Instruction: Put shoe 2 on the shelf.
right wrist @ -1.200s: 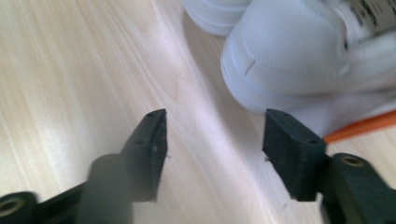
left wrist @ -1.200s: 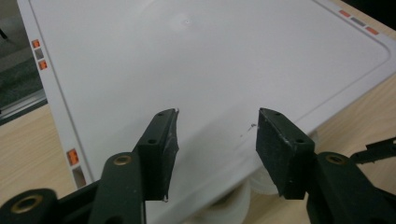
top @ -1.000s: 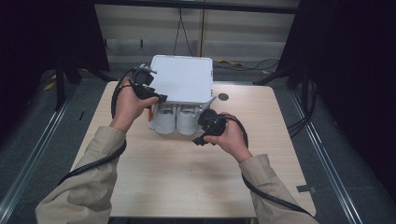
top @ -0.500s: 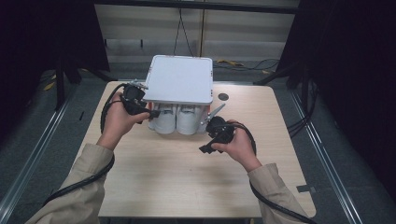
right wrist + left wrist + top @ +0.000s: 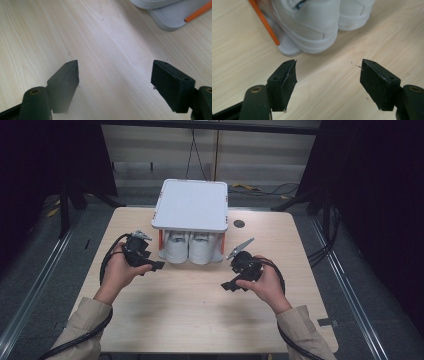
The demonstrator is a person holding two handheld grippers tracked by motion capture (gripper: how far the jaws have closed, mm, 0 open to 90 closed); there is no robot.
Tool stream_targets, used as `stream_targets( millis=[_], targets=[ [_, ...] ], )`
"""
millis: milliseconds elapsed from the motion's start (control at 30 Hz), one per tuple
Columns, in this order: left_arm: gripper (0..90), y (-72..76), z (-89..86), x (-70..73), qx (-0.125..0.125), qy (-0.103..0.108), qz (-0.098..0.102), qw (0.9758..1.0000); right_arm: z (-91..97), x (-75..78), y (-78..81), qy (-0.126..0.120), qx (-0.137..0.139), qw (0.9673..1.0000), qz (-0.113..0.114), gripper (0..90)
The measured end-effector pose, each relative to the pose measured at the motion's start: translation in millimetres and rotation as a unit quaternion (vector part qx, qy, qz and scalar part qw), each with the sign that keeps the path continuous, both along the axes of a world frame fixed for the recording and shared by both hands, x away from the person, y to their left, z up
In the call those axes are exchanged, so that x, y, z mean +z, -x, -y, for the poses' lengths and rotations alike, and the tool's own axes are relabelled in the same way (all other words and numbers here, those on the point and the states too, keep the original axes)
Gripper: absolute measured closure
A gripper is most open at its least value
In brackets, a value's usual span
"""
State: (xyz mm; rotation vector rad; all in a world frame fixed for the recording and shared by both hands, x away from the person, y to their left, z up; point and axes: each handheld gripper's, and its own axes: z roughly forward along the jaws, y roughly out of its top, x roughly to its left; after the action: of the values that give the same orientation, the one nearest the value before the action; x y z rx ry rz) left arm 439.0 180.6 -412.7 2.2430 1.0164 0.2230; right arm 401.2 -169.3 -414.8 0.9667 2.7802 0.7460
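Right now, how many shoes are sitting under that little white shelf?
2, both white, side by side beneath the white shelf: the left shoe and the right shoe, heels toward the person. Others could be hidden farther back under the top.

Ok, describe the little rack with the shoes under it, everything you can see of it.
The rack is a small two-level stand at the far middle of the wooden table. Its top is a flat, pale grey panel with rounded corners and nothing on it, seemingly plastic. Thin orange posts hold it above a grey base that rests on the table. A pair of white shoes sits on the base, heels toward the person. Neither gripper touches it.
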Motion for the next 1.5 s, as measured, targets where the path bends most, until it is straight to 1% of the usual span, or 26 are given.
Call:
stream_targets(
  millis=[100, 200, 233, 333, 500, 533, 567, 600, 633, 700, 800, 833, 867, 900, 933, 1033, 1067, 1100, 1133, 1233, 1300, 1333, 1400, 1433, 1467, 1500],
  targets=[
    [27.6, 4.1, -1.9, -5.8, -0.001, -0.004, -0.004, 1.0, 6.2, -2.1, 4.6, 0.004, -0.005, 1.0, -0.006, 20.6],
    [27.3, 10.3, -7.5, -14.9, -0.004, -0.001, -0.013, 0.9999, 13.1, -3.2, 9.6, 0.007, -0.012, 0.9999, 0.001, 20.5],
    [27.0, 10.3, -7.5, -14.9, -0.004, -0.001, -0.013, 0.9999, 15.4, -3.6, 10.8, 0.005, -0.009, 0.9999, 0.003, 20.4],
    [26.7, 14.9, -11.9, -23.5, -0.001, 0.005, -0.021, 0.9998, 22.8, -4.4, 15.9, 0.001, -0.019, 0.9998, 0.008, 20.2],
    [26.6, 20.1, -16.4, -30.0, -0.001, 0.005, -0.023, 0.9997, 32.9, -6.9, 21.8, 0.001, -0.023, 0.9997, 0.006, 19.0],
    [26.6, 22.6, -19.0, -34.3, -0.002, 0.004, -0.029, 0.9996, 39.4, -8.5, 24.8, 0.001, -0.026, 0.9997, 0.004, 18.6],
    [26.6, 22.6, -19.0, -34.3, -0.002, 0.004, -0.029, 0.9996, 39.4, -8.5, 24.8, 0.001, -0.026, 0.9997, 0.004, 18.6],
    [26.6, 25.2, -20.5, -36.6, -0.003, 0.003, -0.031, 0.9995, 47.9, -10.0, 29.4, -0.008, -0.033, 0.9994, 0.0, 18.3],
    [26.6, 25.2, -20.5, -36.6, -0.003, 0.003, -0.031, 0.9995, 47.9, -10.0, 29.4, -0.008, -0.033, 0.9994, 0.0, 18.3],
    [26.4, 28.8, -23.5, -38.8, -0.005, -0.002, -0.031, 0.9995, 58.7, -12.0, 35.2, -0.012, -0.038, 0.9992, 0.003, 18.0],
    [25.9, 30.4, -25.9, -40.4, -0.003, 0.003, -0.032, 0.9995, 67.2, -13.5, 39.2, -0.016, -0.045, 0.9989, 0.003, 17.9],
    [26.1, 32.2, -29.0, -42.0, -0.002, 0.001, -0.041, 0.9992, 76.7, -16.1, 43.8, -0.017, -0.053, 0.9984, -0.007, 17.7],
    [26.3, 33.5, -30.1, -43.3, 0.004, 0.006, -0.047, 0.9989, 79.8, -17.3, 45.1, -0.015, -0.057, 0.9982, -0.006, 17.6],
    [26.0, 33.5, -30.1, -43.3, 0.004, 0.006, -0.047, 0.9989, 79.8, -17.3, 45.1, -0.015, -0.057, 0.9982, -0.006, 17.6],
    [26.0, 35.8, -35.2, -45.4, 0.004, 0.01, -0.047, 0.9989, 87.7, -20.5, 49.0, -0.009, -0.068, 0.9976, -0.004, 17.6],
    [24.5, 38.5, -39.1, -46.5, 0.008, 0.007, -0.045, 0.9989, 96.2, -24.1, 54.2, -0.009, -0.073, 0.9973, -0.007, 17.4],
    [23.8, 42.3, -43.2, -48.9, 0.014, 0.013, -0.044, 0.9988, 103.0, -27.8, 57.4, -0.004, -0.076, 0.9971, -0.005, 17.4],
    [23.7, 42.3, -43.2, -48.9, 0.014, 0.013, -0.044, 0.9988, 103.0, -27.8, 57.4, -0.004, -0.076, 0.9971, -0.005, 17.4],
    [23.6, 45.7, -48.1, -51.1, 0.013, 0.014, -0.047, 0.9987, 110.9, -32.1, 63.0, 0.003, -0.084, 0.9965, -0.003, 17.4],
    [23.3, 49.5, -53.7, -53.6, 0.014, 0.012, -0.049, 0.9986, 120.5, -37.1, 69.6, -0.007, -0.098, 0.9952, -0.005, 17.4],
    [22.5, 50.7, -55.3, -54.4, 0.019, 0.014, -0.049, 0.9985, 123.7, -38.9, 72.0, -0.009, -0.099, 0.9951, -0.004, 17.4],
    [21.6, 51.8, -57.7, -55.3, 0.018, 0.009, -0.048, 0.9987, 130.4, -42.3, 77.5, -0.01, -0.111, 0.9937, -0.002, 17.4],
    [20.2, 54.3, -59.6, -58.8, 0.02, 0.013, -0.047, 0.9986, 135.7, -44.9, 82.4, -0.014, -0.12, 0.9926, 0.004, 17.4],
    [20.1, 56.2, -60.8, -60.3, 0.016, 0.005, -0.047, 0.9988, 137.7, -46.2, 84.2, -0.019, -0.124, 0.9921, 0.006, 17.3],
    [20.0, 56.2, -60.8, -60.3, 0.016, 0.005, -0.047, 0.9988, 137.7, -46.2, 84.2, -0.019, -0.124, 0.9921, 0.006, 17.3],
    [20.0, 57.3, -60.3, -61.4, 0.013, -0.003, -0.045, 0.9989, 141.1, -50.6, 87.7, -0.023, -0.133, 0.9909, 0.005, 17.3]
  ],
)
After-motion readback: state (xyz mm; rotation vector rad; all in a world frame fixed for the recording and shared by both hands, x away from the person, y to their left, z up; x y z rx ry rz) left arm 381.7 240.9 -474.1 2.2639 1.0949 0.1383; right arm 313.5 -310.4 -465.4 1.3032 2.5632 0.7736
